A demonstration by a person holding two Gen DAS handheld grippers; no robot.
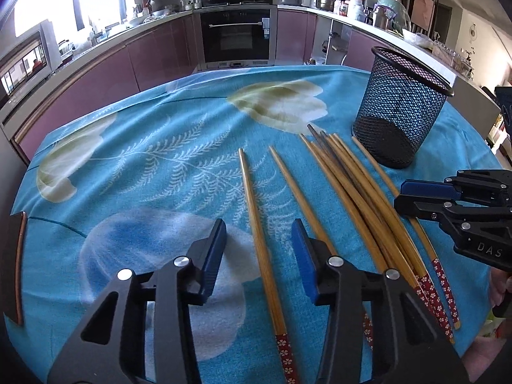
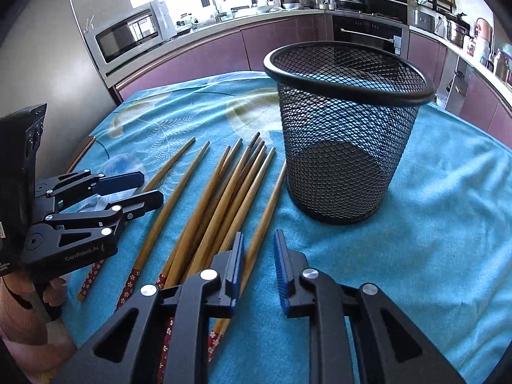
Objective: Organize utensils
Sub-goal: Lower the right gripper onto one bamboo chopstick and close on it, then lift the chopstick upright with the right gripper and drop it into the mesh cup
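Several bamboo chopsticks (image 1: 352,185) (image 2: 224,198) with red flowered ends lie fanned out on the blue tablecloth, tips pointing away. An upright black mesh cup (image 1: 403,118) (image 2: 345,147) stands empty just beyond them on the right. My left gripper (image 1: 259,252) (image 2: 140,192) is open low over the cloth. It straddles the leftmost chopstick (image 1: 256,224), and neither pad touches it. My right gripper (image 2: 257,262) (image 1: 412,198) hangs low over the rightmost chopstick (image 2: 268,204). Its jaws stand narrowly apart around the stick, with a gap showing beside the right pad.
The cloth-covered table (image 1: 160,160) ends at the left by a brown wooden edge (image 1: 16,265). Kitchen counters, an oven (image 1: 236,35) and a microwave (image 2: 128,35) ring the far side. A person's hand (image 2: 19,291) holds the left gripper.
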